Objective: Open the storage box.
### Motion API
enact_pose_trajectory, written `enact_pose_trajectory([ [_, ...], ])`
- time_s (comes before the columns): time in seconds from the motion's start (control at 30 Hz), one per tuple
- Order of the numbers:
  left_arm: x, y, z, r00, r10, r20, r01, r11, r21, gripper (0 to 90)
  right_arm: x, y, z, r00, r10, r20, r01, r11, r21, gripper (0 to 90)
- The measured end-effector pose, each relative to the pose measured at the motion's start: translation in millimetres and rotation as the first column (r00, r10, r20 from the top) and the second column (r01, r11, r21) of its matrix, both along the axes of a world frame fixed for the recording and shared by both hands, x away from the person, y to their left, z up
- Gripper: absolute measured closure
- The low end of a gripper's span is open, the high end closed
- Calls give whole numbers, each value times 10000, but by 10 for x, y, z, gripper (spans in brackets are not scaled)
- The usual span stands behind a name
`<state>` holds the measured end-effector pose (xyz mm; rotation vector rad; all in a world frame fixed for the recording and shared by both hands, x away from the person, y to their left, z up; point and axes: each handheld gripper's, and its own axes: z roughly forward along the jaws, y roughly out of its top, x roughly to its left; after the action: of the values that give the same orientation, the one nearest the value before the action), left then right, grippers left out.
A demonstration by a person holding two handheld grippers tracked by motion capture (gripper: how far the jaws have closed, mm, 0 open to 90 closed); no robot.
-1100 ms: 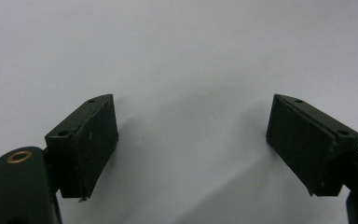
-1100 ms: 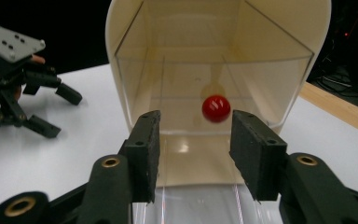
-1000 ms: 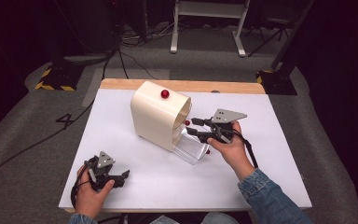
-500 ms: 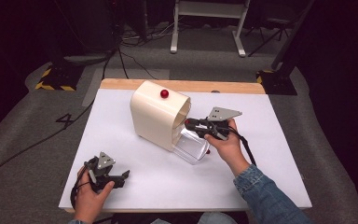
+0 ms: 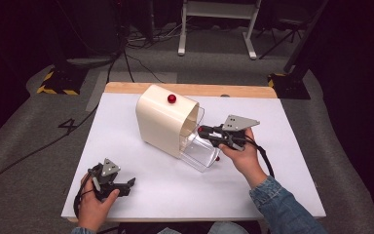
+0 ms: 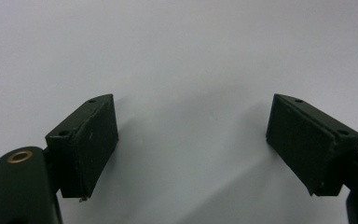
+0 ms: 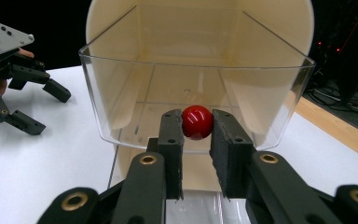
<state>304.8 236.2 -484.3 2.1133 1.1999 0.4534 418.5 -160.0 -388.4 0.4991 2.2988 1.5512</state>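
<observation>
We read one mark: a dark figure "4" on the grey floor left of the table, as the high view shows it. The black-and-yellow hazard stripes on a base farther back carry no lettering. We find nothing legible on anything that stands on the table.

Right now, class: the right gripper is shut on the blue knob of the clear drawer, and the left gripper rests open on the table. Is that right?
Not quite. The knob is red, as the right gripper view shows. The rest holds: the right gripper is shut on it at the clear drawer, and the left gripper rests open on the table.
</observation>
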Motion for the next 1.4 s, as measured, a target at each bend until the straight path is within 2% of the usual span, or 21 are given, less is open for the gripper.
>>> enact_pose_trajectory([
  [0.63, 7, 2, 4, 10000, -2, -40, 2, 10000, 21, 168, -280, -472, -27, 9995, -272, -171, 276, 9994, 224, 745],
  [1.13, 7, 2, 4, 10000, 0, -41, 0, 10000, 17, 168, -310, -547, -144, 9982, -386, -465, 389, 9992, 55, 736],
  [1.27, 7, 1, 3, 10000, 9, -39, -8, 10000, 12, 168, -297, -558, -183, 9965, -625, -548, 624, 9980, -51, 635],
  [1.37, 8, 1, 4, 10000, 6, -38, -6, 10000, 15, 168, -287, -579, -216, 9941, -844, -685, 837, 9964, -119, 511],
  [1.4, 7, 1, 4, 10000, 9, -39, -9, 10000, 13, 168, -287, -579, -216, 9941, -844, -685, 837, 9964, -119, 511],
])
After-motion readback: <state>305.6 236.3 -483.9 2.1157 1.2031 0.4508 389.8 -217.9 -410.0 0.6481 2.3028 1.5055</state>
